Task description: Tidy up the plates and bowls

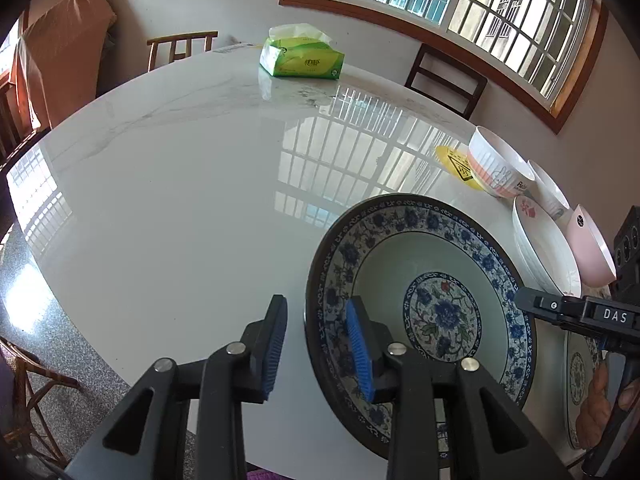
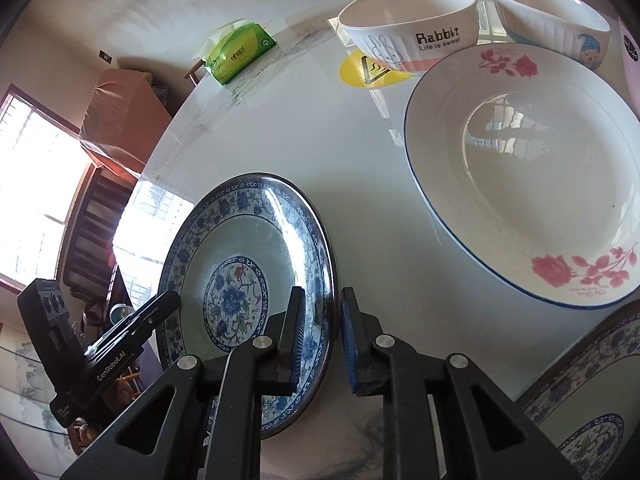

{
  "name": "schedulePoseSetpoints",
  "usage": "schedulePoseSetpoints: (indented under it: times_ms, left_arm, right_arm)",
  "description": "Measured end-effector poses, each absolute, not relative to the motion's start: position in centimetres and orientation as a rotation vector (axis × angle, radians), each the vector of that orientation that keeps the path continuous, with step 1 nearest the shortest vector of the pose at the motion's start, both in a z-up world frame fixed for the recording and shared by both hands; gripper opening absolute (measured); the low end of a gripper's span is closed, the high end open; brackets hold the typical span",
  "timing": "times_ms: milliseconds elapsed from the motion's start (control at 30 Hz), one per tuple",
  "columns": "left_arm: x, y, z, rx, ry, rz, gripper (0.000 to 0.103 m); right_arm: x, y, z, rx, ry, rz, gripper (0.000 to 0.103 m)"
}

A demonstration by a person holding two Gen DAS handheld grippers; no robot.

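A blue-and-white floral plate (image 1: 420, 296) lies on the white marble table (image 1: 180, 200). My left gripper (image 1: 318, 350) is open and straddles its left rim, one finger over the plate and one over the table. The same plate shows in the right wrist view (image 2: 240, 272). My right gripper (image 2: 320, 338) is open and straddles its right rim. A white rose plate (image 2: 520, 176) lies to the right. A second blue floral plate (image 2: 592, 400) sits at the near right. A rabbit bowl (image 2: 408, 28), a ribbed white bowl (image 2: 552, 16) and a pink bowl (image 1: 592, 248) stand behind.
A green tissue pack (image 1: 300, 58) sits at the table's far side. A yellow round mat (image 2: 370, 72) lies under the rabbit bowl. Chairs (image 1: 448, 80) stand around the table, below a window. The table edge runs near my left gripper.
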State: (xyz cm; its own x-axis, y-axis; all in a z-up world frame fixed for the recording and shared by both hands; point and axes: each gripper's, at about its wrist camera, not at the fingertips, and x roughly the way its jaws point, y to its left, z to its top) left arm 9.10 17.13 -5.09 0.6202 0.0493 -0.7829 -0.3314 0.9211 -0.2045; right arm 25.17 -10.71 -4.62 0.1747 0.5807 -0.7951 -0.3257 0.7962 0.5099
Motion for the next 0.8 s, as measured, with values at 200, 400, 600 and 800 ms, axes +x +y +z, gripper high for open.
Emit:
schedulePoseSetpoints:
  times_ms: [200,400,600,800]
  left_arm:
    - [7.1,17.5,-3.7,-0.307,0.782,0.302,0.053]
    - [5.2,12.3,-0.3,-0.202,0.717,0.138,0.053]
    - [6.5,3.8,0.7,-0.178,0.809,-0.195,0.059]
    - [9.1,-2.3,-1.1,-0.187,0.936,-0.320,0.059]
  right_arm:
    - [22.6,-14.5,-1.5,0.311,1.077,0.620,0.042]
    - [15.1,-24.4,1.3,0.415,0.902,0.557,0.046]
    - [9.9,-34.7,0.8,0.403,0.875,0.316,0.047]
    - [8.7,-40.2,-1.6,0.557,0.875,0.262,0.047]
